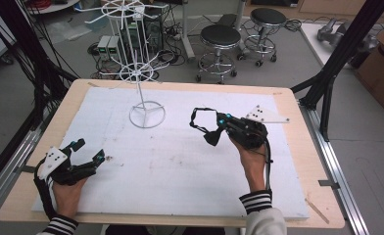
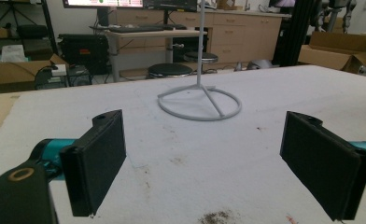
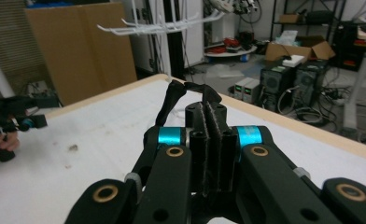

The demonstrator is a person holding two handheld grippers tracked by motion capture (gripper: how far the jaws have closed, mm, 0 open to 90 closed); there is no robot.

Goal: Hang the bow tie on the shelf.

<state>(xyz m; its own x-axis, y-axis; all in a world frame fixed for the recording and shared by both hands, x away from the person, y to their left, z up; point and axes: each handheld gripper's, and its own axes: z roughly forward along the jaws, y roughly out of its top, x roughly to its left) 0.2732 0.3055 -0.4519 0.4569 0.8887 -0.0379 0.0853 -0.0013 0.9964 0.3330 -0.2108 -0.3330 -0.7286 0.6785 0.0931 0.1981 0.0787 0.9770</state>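
Note:
A black strap (image 1: 200,116) bent into a loop hangs above the white mat, right of centre. My right gripper (image 1: 213,136) is shut on its near end; in the right gripper view the jaws press together on the strap (image 3: 172,99), which arches up beyond the gripper (image 3: 208,112). My left gripper (image 1: 88,150) rests low at the mat's left edge, open, with nothing between its jaws. In the left gripper view the gripper (image 2: 204,158) frames bare mat. The left gripper (image 3: 17,119) also appears far left in the right gripper view.
A white wire display stand (image 1: 146,115) with hooked arms rises from a ring base at the mat's back centre (image 2: 200,103). The white mat (image 1: 180,166) covers a wooden table (image 1: 298,147). Two stools (image 1: 219,39) and cables lie beyond the table.

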